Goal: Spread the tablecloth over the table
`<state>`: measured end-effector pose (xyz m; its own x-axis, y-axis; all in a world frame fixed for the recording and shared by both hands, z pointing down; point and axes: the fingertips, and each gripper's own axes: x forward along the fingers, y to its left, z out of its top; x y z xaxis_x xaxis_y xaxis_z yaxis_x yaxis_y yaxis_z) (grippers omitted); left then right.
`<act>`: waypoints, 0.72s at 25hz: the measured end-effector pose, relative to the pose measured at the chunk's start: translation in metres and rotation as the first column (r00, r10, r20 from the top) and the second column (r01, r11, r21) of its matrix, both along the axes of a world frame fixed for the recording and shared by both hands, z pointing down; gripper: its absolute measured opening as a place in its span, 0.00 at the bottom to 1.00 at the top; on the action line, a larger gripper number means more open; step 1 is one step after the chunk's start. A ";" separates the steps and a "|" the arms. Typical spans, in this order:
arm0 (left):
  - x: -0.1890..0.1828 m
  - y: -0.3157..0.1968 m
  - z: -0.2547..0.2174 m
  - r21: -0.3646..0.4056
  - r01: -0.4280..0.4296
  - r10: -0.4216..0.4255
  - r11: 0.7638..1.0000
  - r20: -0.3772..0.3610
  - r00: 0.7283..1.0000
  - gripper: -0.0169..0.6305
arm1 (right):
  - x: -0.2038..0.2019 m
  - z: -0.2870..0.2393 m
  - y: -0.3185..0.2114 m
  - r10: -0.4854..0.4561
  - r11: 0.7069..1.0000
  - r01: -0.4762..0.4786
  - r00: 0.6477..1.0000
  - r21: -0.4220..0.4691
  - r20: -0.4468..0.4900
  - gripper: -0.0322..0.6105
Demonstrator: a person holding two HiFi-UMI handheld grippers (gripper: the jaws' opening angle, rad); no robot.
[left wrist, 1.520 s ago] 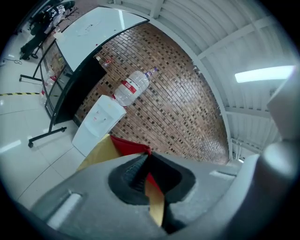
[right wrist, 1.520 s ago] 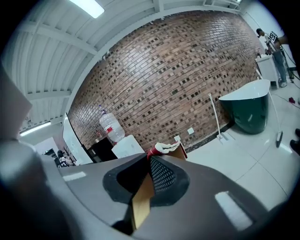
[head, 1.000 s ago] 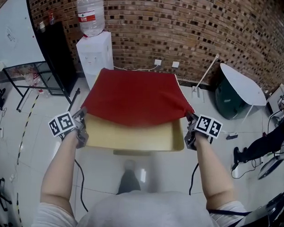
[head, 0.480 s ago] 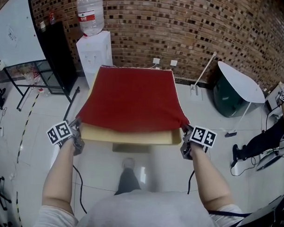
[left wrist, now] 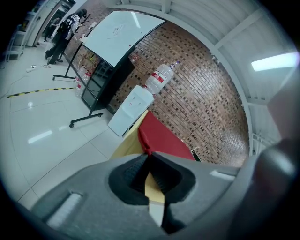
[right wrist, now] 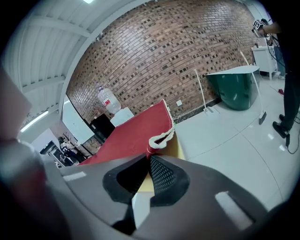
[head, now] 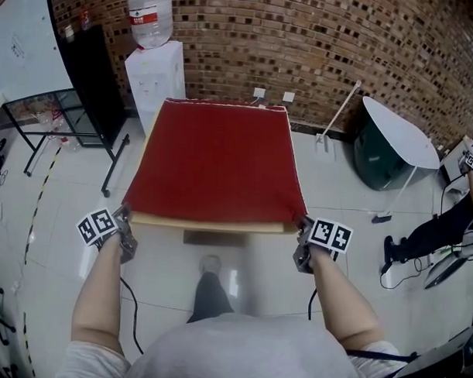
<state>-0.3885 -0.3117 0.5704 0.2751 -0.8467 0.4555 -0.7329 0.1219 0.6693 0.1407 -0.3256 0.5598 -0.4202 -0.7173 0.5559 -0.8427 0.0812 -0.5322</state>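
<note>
The red tablecloth (head: 214, 164) lies over nearly the whole tan table; only a thin strip of its near edge (head: 212, 223) shows. My left gripper (head: 125, 225) is shut on the cloth's near left corner, and my right gripper (head: 301, 231) is shut on the near right corner. In the left gripper view the jaws (left wrist: 149, 157) pinch the red tablecloth (left wrist: 161, 138) just below the table's side (left wrist: 127, 144). In the right gripper view the jaws (right wrist: 146, 161) clamp the corner, where the white-hemmed edge (right wrist: 161, 139) curls up from the red tablecloth (right wrist: 126, 136).
A white water dispenser (head: 155, 77) stands beyond the table's far left corner, beside a black cabinet (head: 97, 79) and a whiteboard (head: 21, 45). A tipped white round table (head: 401, 140), a green bin (head: 375, 162) and a leaning stick (head: 341, 114) stand right. A person's legs (head: 440, 230) show far right.
Both grippers have come toward me and downward, drawing the cloth's near edge along. The bare tan strip of tabletop has shrunk to a thin line.
</note>
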 end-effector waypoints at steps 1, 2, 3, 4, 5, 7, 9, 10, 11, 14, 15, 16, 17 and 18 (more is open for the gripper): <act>0.000 0.003 0.003 -0.008 0.002 -0.002 1.000 -0.004 1.000 0.04 | 0.000 0.003 0.003 0.000 1.000 0.000 1.000 -0.006 -0.001 0.06; -0.001 0.006 0.007 -0.016 0.003 -0.003 1.000 -0.006 1.000 0.04 | 0.000 0.006 0.007 -0.001 1.000 0.001 1.000 -0.012 -0.001 0.06; -0.002 0.009 0.010 -0.023 0.005 -0.005 1.000 -0.008 1.000 0.04 | 0.000 0.009 0.010 -0.001 1.000 0.001 1.000 -0.020 -0.001 0.06; -0.002 0.012 0.013 -0.029 0.008 -0.008 1.000 -0.011 1.000 0.04 | -0.001 0.013 0.015 -0.003 1.000 0.003 1.000 -0.029 0.000 0.06; -0.003 0.016 0.016 -0.034 0.013 -0.014 0.999 -0.019 1.000 0.04 | -0.002 0.017 0.018 -0.004 0.999 0.004 1.000 -0.036 0.000 0.06; -0.004 0.021 0.021 -0.041 0.025 -0.027 0.999 -0.040 0.999 0.04 | -0.002 0.024 0.024 -0.002 0.999 0.002 1.000 -0.047 0.000 0.06; -0.003 0.024 0.027 -0.048 0.033 -0.036 0.998 -0.053 0.998 0.04 | 0.000 0.030 0.027 0.004 0.998 -0.004 1.000 -0.056 -0.002 0.06; -0.002 0.026 0.029 -0.049 0.036 -0.038 0.998 -0.056 0.998 0.04 | 0.001 0.032 0.028 0.005 0.998 -0.005 1.000 -0.061 -0.005 0.06; -0.001 0.027 0.030 -0.045 0.037 -0.039 0.998 -0.057 0.998 0.04 | 0.002 0.035 0.030 0.004 0.998 -0.005 1.000 -0.065 -0.008 0.06; 0.004 0.030 0.034 -0.017 0.027 -0.028 1.000 -0.068 0.997 0.04 | 0.005 0.042 0.032 -0.003 0.997 0.003 1.000 -0.073 -0.006 0.06; 0.004 0.030 0.034 -0.009 0.023 -0.024 1.000 -0.072 0.997 0.04 | 0.006 0.044 0.033 -0.007 0.997 0.006 1.000 -0.073 -0.005 0.07; 0.004 0.031 0.035 -0.005 0.023 -0.024 1.000 -0.075 0.997 0.05 | 0.007 0.044 0.033 -0.011 0.997 0.010 1.000 -0.074 -0.007 0.07; 0.002 0.032 0.037 -0.006 0.026 -0.027 1.000 -0.080 0.996 0.08 | 0.008 0.045 0.033 -0.015 0.997 0.014 1.000 -0.076 -0.014 0.08; 0.000 0.033 0.038 -0.012 0.030 -0.030 0.999 -0.085 0.996 0.10 | 0.008 0.045 0.034 -0.019 0.997 0.017 1.000 -0.079 -0.024 0.09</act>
